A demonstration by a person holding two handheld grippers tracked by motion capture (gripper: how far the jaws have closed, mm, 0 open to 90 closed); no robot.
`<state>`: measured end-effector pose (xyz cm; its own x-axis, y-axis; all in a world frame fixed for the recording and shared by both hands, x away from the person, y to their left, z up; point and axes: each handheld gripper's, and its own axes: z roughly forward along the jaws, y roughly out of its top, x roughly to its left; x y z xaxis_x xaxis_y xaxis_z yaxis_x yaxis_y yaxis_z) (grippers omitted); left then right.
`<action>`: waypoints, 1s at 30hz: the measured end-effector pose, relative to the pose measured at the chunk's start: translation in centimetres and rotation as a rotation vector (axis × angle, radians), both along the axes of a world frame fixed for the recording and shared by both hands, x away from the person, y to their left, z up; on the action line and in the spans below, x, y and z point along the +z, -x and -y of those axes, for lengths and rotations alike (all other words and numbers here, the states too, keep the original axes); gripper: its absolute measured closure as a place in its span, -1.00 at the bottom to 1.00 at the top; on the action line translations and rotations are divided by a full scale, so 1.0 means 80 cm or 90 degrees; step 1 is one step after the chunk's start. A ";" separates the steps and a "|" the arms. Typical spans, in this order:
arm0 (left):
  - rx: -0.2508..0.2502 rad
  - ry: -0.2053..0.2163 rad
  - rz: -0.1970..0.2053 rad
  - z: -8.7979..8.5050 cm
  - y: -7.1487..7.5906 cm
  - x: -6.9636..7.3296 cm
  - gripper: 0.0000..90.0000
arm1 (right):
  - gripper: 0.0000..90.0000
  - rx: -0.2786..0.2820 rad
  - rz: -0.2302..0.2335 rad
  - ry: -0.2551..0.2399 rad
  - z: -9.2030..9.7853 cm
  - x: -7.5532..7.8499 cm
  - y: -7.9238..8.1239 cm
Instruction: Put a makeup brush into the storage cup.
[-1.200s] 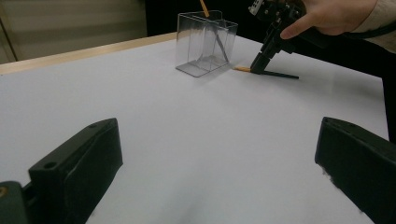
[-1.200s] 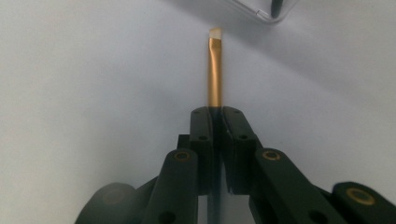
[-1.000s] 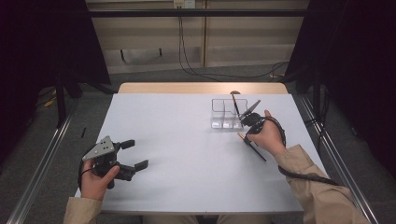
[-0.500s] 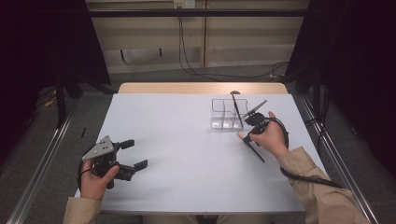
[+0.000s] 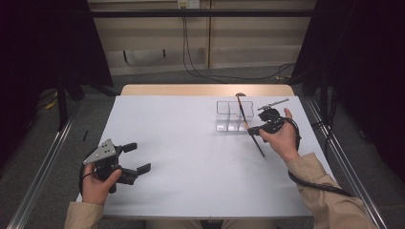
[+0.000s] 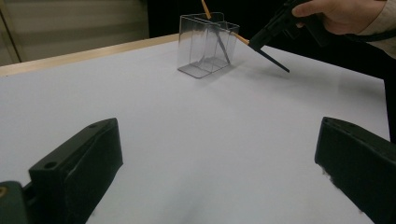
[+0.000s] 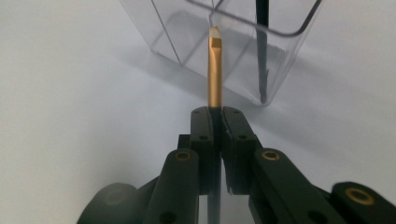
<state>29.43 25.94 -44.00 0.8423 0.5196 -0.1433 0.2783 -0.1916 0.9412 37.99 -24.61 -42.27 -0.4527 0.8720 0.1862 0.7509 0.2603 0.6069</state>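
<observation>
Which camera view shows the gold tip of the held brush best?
The right gripper view: the brush sits close and sharp, its gold tip before the clear organizer, clamped by the right gripper. The left gripper view shows it far off, and in the high view it is a thin dark stick.

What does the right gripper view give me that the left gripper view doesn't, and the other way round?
Right gripper view: close up, the right gripper shut on the brush, pale tip aimed at the clear holder.
Left gripper view: the left gripper, jaws open, low over the white table; the hand on the right gripper; the brush's black handle slanting down.
Both: the holder, a black stick standing inside it, and the brush's gold ferrule.
</observation>
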 end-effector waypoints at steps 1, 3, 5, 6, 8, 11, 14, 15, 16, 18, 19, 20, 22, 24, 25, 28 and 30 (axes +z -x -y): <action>0.000 0.000 0.001 0.000 0.000 0.000 -0.98 | 0.87 0.001 0.009 -0.006 0.001 0.001 0.001; 0.000 0.000 0.002 0.000 0.000 0.000 -0.98 | 0.87 -0.004 0.025 -0.020 0.002 0.004 0.004; 0.001 0.001 0.001 0.000 0.000 0.000 -0.98 | 0.87 -0.009 0.032 -0.037 0.004 0.006 0.006; 0.001 0.000 0.000 0.000 0.000 0.000 -0.98 | 0.87 -0.012 0.040 -0.042 0.004 0.006 0.008; 0.000 0.000 -0.001 0.000 0.000 0.000 -0.98 | 0.87 -0.012 0.053 -0.051 0.005 0.008 0.010; 0.001 0.001 0.000 0.000 0.000 0.000 -0.98 | 0.87 -0.012 0.073 -0.069 0.008 0.009 0.012; 0.002 0.001 0.000 -0.001 -0.001 0.000 -0.98 | 0.87 -0.017 0.090 -0.081 0.010 0.011 0.014; 0.002 0.001 0.000 -0.001 -0.001 0.000 -0.98 | 0.87 -0.021 0.100 -0.084 0.012 0.012 0.015; 0.003 0.001 0.000 -0.001 -0.001 0.000 -0.98 | 0.87 -0.021 0.109 -0.087 0.013 0.013 0.016; 0.003 0.001 0.000 -0.001 -0.001 0.000 -0.98 | 0.87 -0.026 0.119 -0.100 0.015 0.016 0.018; 0.003 0.000 0.000 -0.001 -0.001 0.000 -0.98 | 0.87 -0.027 0.124 -0.110 0.016 0.017 0.018; 0.003 0.000 -0.001 -0.001 0.000 0.000 -0.98 | 0.87 -0.032 0.130 -0.119 0.017 0.019 0.019; 0.003 0.001 0.000 -0.001 0.000 0.000 -0.98 | 0.87 -0.033 0.149 -0.124 0.019 0.021 0.020; 0.003 0.001 0.000 -0.002 0.000 0.000 -0.98 | 0.87 -0.038 0.164 -0.131 0.021 0.023 0.022; 0.003 0.001 0.000 -0.002 0.000 0.000 -0.98 | 0.87 -0.041 0.171 -0.133 0.022 0.024 0.023; 0.002 0.000 -0.001 -0.001 0.000 0.000 -0.98 | 0.87 -0.050 0.190 -0.143 0.024 0.026 0.023; 0.002 0.000 -0.001 -0.001 0.000 0.000 -0.98 | 0.87 -0.055 0.210 -0.147 0.024 0.028 0.024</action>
